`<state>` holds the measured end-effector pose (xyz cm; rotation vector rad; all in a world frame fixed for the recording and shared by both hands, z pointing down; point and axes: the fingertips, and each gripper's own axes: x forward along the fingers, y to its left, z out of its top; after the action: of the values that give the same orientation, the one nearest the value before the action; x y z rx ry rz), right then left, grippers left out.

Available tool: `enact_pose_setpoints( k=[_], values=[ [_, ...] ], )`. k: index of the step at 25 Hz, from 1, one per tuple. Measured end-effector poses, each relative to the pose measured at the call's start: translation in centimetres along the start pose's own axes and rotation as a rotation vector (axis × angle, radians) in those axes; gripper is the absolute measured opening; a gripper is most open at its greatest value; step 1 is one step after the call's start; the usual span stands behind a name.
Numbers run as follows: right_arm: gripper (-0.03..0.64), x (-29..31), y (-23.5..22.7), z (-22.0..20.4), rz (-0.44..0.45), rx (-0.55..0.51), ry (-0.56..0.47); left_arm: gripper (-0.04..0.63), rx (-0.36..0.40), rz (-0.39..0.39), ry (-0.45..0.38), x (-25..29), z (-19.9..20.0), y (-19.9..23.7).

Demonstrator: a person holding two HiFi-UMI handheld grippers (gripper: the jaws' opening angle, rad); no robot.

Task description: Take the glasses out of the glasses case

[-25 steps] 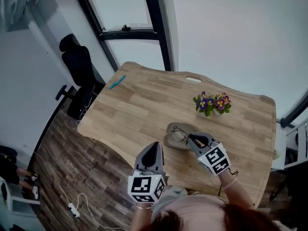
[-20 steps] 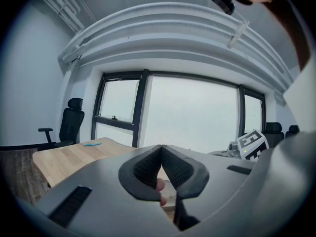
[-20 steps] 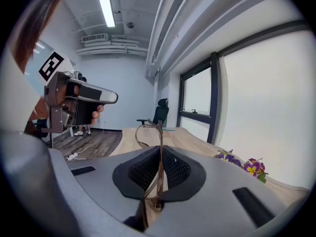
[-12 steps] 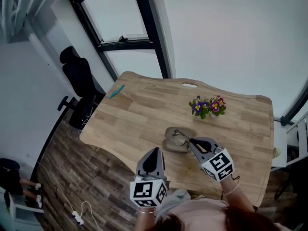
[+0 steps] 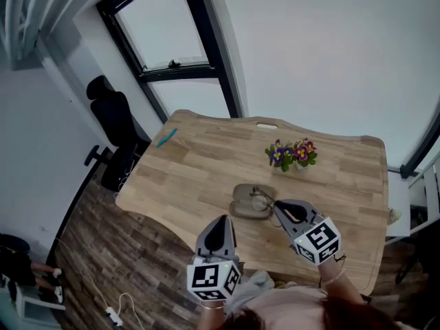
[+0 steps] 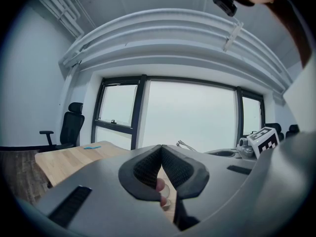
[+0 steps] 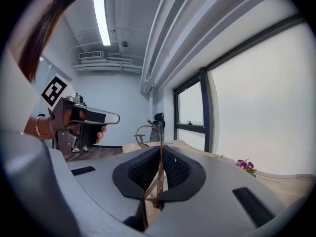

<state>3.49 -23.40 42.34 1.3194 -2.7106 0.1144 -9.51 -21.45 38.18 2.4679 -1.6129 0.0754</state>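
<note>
The grey-brown glasses case [image 5: 242, 203] lies open on the wooden table [image 5: 206, 163], near its front edge. My right gripper [image 5: 278, 207] is just right of the case, shut on the thin metal-framed glasses [image 5: 260, 199], which hang over the case's right end. In the right gripper view the glasses [image 7: 147, 132] stand on edge, with a temple clamped between the pads at my right gripper [image 7: 160, 149]. My left gripper [image 5: 219, 225] is shut with nothing in it, held off the table's front edge, left of the case. The left gripper view shows my left gripper [image 6: 162, 149] with its pads together.
A small pot of purple and yellow flowers [image 5: 289, 153] stands behind the case. A teal pen [image 5: 167, 137] lies at the table's far left corner. A black office chair [image 5: 113, 119] stands left of the table by the windows. A cable lies on the wood floor [image 5: 113, 308].
The head view has drifted, so the table sits a little higher in the picture. My right gripper has edged right with the glasses. The left gripper has barely moved.
</note>
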Motion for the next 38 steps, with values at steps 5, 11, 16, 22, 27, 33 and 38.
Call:
enact_pose_setpoints(
  k=[5,11,16,22,27,33,38],
  values=[
    [0.014,-1.5,0.2,0.6,-0.002,-0.001,-0.028,0.002,-0.002,0.000,-0.011,-0.7,0.3,-1.0],
    [0.014,-3.5,0.1,1.4,-0.007,0.016,-0.071,0.002,0.002,0.000,-0.017,-1.4,0.5,-2.2],
    [0.014,-4.9,0.1,1.9,-0.014,0.019,-0.091,0.002,0.006,-0.005,-0.016,-1.8,0.4,-3.3],
    [0.014,-6.5,0.1,1.9,-0.016,0.024,-0.109,0.002,0.012,-0.012,-0.011,-2.4,-0.1,-4.8],
    [0.014,-7.8,0.0,1.5,-0.018,0.031,-0.111,0.002,0.006,-0.004,0.000,-3.0,-0.7,-5.8],
    [0.014,-9.1,0.1,1.1,-0.016,0.041,-0.124,0.002,0.013,0.003,0.005,-3.8,-1.2,-7.0],
    [0.014,-10.1,-0.2,0.6,-0.025,0.066,-0.130,0.002,0.025,0.007,0.019,-4.3,-1.4,-7.7]
  ],
)
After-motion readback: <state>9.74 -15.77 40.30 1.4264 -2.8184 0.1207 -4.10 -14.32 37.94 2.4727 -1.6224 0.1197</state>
